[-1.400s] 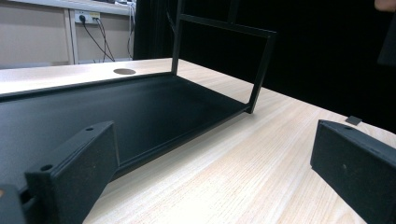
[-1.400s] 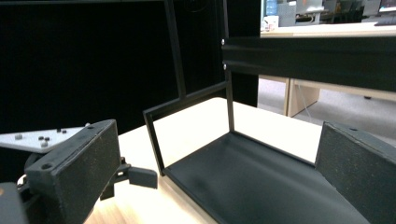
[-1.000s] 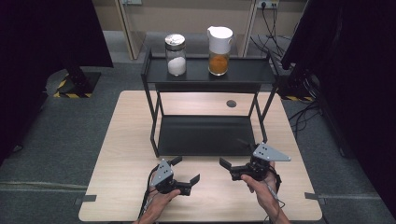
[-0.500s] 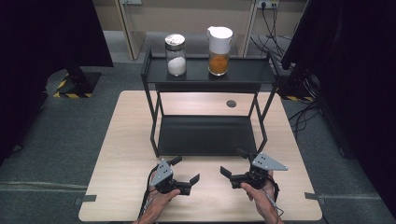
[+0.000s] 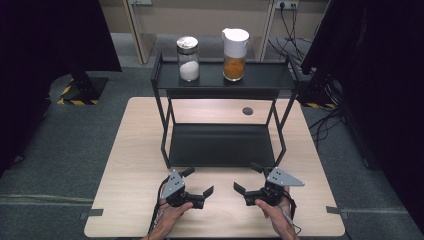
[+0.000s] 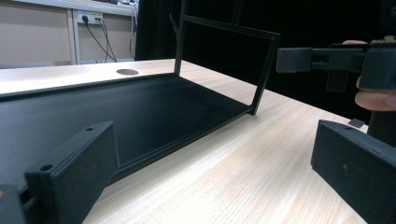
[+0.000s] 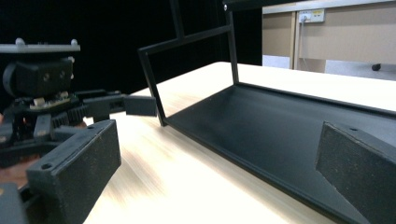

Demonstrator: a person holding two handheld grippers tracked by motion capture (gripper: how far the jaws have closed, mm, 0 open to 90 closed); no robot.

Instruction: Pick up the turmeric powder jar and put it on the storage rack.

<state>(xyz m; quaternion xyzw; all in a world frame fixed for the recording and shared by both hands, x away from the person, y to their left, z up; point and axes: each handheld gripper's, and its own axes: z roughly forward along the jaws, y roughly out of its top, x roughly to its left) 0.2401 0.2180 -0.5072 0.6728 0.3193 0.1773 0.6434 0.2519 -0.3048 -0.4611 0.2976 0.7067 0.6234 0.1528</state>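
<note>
Since a moment ago my right gripper point(image 5: 252, 178) has slid down and back toward me, and now it sits level with my left gripper point(image 5: 198, 182) near my edge of the desk point(image 5: 130, 165). My left gripper has hardly moved at all.

Both of my grippers have their fingers spread wide apart, and they hold nothing. They point inward, so the two sets of fingers face each other with a bare strip of desk between them. In the left gripper view I can see my right gripper point(image 6: 299, 59) off to the side with my hand around it. In the right gripper view I can see my left gripper point(image 7: 116, 105) across from me.

Just past my fingers stands a black rack point(image 5: 222, 145). Its bottom tray lies flat on the desk, very close to my fingertips but not touching them. Its thin black legs go up to a top shelf. Far ahead of my fingers and high up on that shelf stand two jars. The jar of white powder point(image 5: 188, 58) is out beyond my left fingers. The jar of orange powder point(image 5: 235, 48), with a white lid, is out beyond my right fingers. The two jars stand near each other but apart.
</note>
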